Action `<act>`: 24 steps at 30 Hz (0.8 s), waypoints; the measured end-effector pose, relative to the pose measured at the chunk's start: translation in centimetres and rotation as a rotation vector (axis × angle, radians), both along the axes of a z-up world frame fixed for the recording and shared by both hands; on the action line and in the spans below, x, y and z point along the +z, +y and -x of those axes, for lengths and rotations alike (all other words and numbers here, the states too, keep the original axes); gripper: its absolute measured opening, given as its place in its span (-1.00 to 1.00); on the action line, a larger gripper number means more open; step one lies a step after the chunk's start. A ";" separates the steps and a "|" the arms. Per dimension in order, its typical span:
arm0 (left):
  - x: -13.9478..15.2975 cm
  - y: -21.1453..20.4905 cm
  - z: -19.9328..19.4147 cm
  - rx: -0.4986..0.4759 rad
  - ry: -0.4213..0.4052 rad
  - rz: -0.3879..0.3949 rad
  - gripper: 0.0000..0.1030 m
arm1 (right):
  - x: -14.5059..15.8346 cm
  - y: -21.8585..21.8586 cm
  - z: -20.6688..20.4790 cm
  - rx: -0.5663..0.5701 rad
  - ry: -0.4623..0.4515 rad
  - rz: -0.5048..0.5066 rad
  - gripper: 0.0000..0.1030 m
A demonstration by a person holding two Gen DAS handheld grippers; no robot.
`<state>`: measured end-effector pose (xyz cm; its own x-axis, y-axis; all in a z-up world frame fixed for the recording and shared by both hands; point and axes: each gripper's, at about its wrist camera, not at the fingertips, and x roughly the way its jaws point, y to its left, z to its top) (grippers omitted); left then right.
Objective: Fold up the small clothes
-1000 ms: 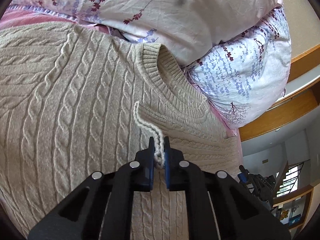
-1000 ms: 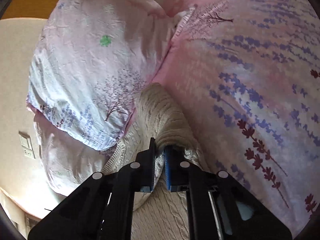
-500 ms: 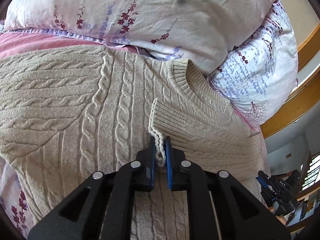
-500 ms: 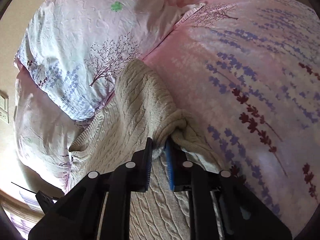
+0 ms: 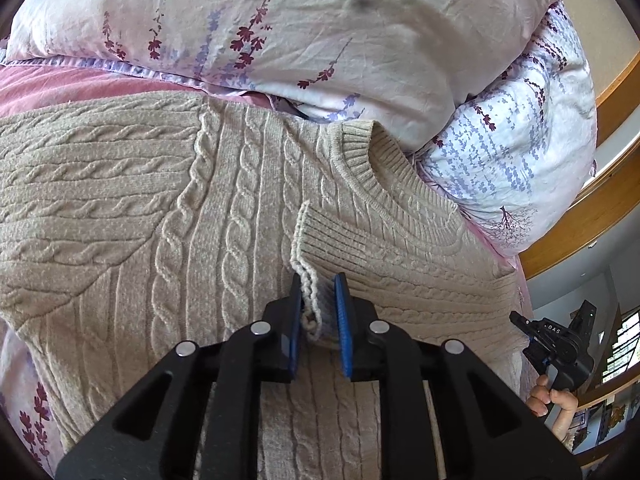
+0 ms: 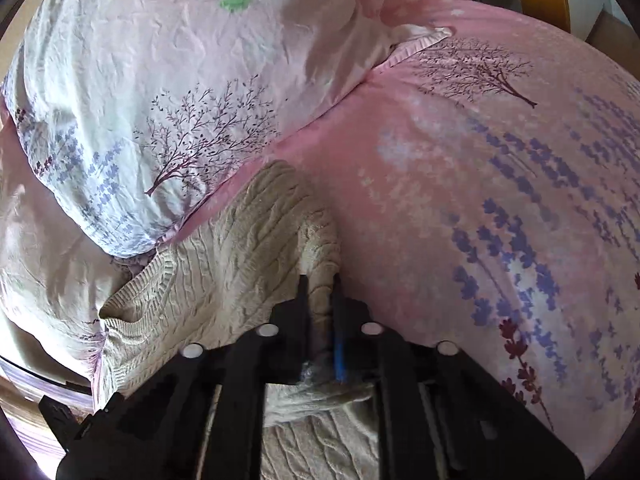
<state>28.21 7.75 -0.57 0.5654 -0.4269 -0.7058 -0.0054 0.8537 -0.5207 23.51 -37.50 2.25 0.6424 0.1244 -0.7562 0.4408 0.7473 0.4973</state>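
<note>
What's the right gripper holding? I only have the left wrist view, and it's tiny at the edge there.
Observer: The right gripper is shut on a bunched fold of the sweater; its jaws have just closed further on it.
Operator: Which part of it?
Observer: The rounded outer edge, right beside the pink bedspread. I can't tell whether it's sleeve or shoulder.
Operator: Is the fabric taut?
Observer: No. A loose wad sags beneath the fingers.
</note>
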 end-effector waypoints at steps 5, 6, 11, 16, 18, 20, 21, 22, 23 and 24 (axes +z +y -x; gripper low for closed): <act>-0.3 0.2 0.4 0.043 -0.013 0.008 -0.81 | 0.2 0.7 1.1 -0.056 0.006 0.066 -0.79; -0.1 0.0 0.4 0.038 -0.019 -0.008 -0.80 | 0.7 1.1 1.0 -0.059 0.018 0.101 -0.75; 1.2 0.7 1.7 0.010 -0.052 0.017 -0.17 | 4.0 4.2 2.2 0.028 -0.097 0.185 -0.12; 3.4 3.9 4.9 0.022 -0.109 0.013 0.16 | 3.8 11.1 1.1 0.316 -0.091 0.205 -0.12; 3.7 6.0 6.3 0.042 -0.104 0.017 0.20 | 3.4 14.4 0.8 0.397 -0.082 0.282 -0.12; 4.1 8.4 7.5 0.080 -0.096 0.013 0.20 | 2.9 17.4 0.7 0.458 -0.079 0.366 -0.11; 4.1 9.7 8.2 0.108 -0.092 0.014 0.20 | 2.6 18.5 0.5 0.479 -0.071 0.392 -0.11; 4.1 11.1 8.9 0.137 -0.089 0.020 0.20 | 2.2 19.5 0.3 0.500 -0.051 0.415 -0.11; 4.0 12.6 9.6 0.170 -0.084 0.031 0.20 | 1.6 20.2 0.0 0.521 -0.023 0.433 -0.10; 3.9 14.2 10.3 0.209 -0.074 0.047 0.20 | 0.7 20.7 -0.3 0.545 0.021 0.453 -0.04</act>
<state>17.94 21.91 3.29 0.6944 -0.3262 -0.6414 -0.1406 0.8127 -0.5655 23.85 -16.79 2.94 0.5630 0.0943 -0.8210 -0.0488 0.9955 0.0809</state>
